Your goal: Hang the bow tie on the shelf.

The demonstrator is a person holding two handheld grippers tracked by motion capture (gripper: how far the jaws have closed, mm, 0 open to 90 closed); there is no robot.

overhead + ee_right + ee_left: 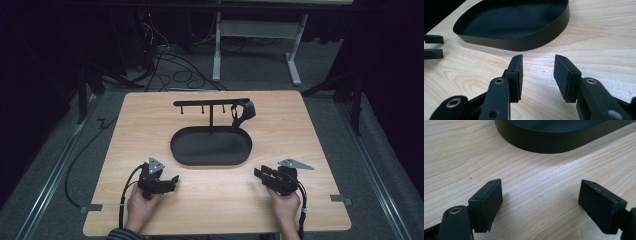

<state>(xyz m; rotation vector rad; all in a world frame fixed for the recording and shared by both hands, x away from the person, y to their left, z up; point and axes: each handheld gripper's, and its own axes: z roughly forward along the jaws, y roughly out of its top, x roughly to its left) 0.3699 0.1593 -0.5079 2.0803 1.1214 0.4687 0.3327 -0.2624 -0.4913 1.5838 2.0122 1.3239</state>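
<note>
Left claw [172, 179] wide open and empty, right claw [258, 173] half open, empty, both near black tray [210, 159]

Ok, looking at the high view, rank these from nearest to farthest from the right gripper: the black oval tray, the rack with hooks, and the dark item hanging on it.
1. The black oval tray, at the table's centre, just ahead and left of the right gripper.
2. The dark item hanging at the rack's right end, behind the tray.
3. The rack with hooks, judged by its bar, stretching away leftwards at the back.
</note>
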